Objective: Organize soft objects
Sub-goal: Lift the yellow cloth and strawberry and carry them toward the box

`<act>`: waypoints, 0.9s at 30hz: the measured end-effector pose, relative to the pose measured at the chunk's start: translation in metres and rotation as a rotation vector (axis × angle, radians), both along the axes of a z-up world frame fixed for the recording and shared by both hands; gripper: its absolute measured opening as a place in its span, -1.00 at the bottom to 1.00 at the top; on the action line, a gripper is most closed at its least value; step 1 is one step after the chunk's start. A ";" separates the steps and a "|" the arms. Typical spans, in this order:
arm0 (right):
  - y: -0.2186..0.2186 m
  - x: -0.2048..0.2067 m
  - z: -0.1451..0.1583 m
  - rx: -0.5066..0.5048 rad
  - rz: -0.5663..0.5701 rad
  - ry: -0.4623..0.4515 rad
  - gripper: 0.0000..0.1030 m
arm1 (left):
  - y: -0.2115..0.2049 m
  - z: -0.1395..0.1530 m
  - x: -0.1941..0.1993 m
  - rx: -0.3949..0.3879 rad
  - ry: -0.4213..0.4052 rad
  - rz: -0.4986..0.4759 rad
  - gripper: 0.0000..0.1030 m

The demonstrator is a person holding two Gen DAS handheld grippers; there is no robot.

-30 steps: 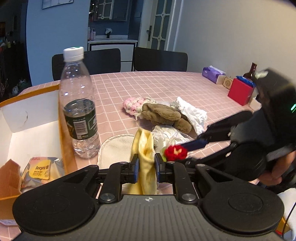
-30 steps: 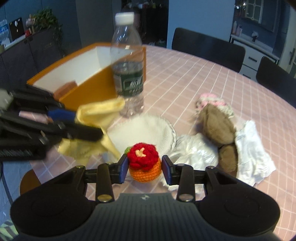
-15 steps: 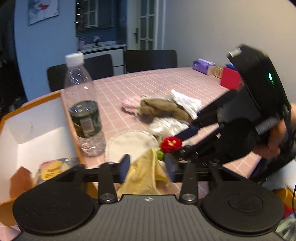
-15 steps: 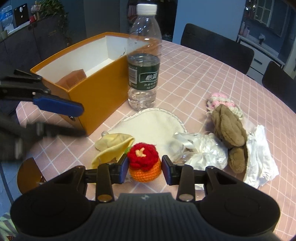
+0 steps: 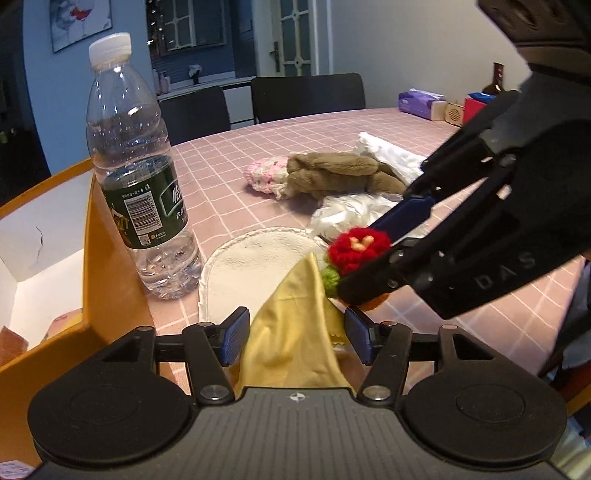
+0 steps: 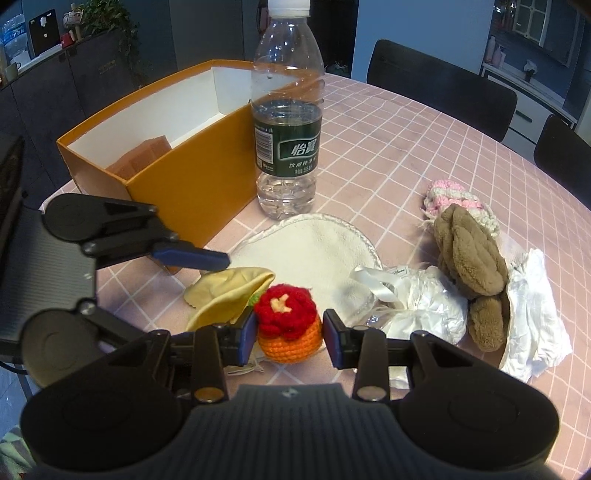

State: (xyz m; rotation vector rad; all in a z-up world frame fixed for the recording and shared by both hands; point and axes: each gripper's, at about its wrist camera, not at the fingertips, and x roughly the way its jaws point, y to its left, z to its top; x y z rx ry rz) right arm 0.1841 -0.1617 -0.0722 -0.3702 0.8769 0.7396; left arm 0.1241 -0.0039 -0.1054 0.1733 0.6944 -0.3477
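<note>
left hand-held gripper (image 5: pixel 295 334) just opened — yellow cloth (image 5: pixel 291 339) loose between its jaws.

This is a home dining room. A round table (image 6: pixel 424 155) under a pink checked cloth fills the middle of both views, with dark chairs (image 5: pixel 306 96) drawn up along its far edge. In the upper left of the left wrist view a framed picture (image 5: pixel 81 22) hangs on a blue wall, and panelled glass doors (image 5: pixel 295 33) stand at top centre. At the upper left of the right wrist view, dark cabinets (image 6: pixel 92 74) carry a potted plant (image 6: pixel 107 14). A tissue pack (image 5: pixel 421 103) sits at the table's far right.
</note>
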 end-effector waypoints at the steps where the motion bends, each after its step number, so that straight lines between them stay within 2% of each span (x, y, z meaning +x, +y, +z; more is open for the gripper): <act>1: -0.001 0.001 0.000 0.001 -0.002 0.002 -0.26 | 0.001 -0.001 0.003 -0.005 0.008 0.008 0.02; 2: -0.002 0.003 -0.001 0.005 -0.005 0.008 -0.26 | 0.001 -0.002 0.005 -0.009 0.018 0.011 -0.27; 5: -0.004 0.005 -0.001 0.009 -0.004 0.012 -0.26 | 0.003 -0.004 0.009 -0.017 0.042 0.014 -0.79; 6: -0.004 0.005 -0.001 0.010 -0.005 0.012 -0.26 | 0.004 -0.004 0.010 -0.018 0.047 0.015 -0.87; 10: -0.006 0.005 0.001 0.006 -0.013 0.013 -0.26 | 0.008 0.006 0.003 -0.040 0.035 0.037 -0.92; 15: -0.009 -0.003 0.017 0.029 -0.004 -0.008 -0.26 | 0.014 0.045 -0.023 -0.063 -0.033 0.025 -0.92; 22: 0.005 -0.020 0.066 0.115 0.067 -0.074 -0.26 | 0.040 0.106 -0.056 -0.031 -0.149 0.059 -0.92; 27: 0.047 -0.030 0.101 0.146 0.182 -0.157 -0.26 | 0.081 0.139 -0.058 0.014 -0.169 0.147 -0.92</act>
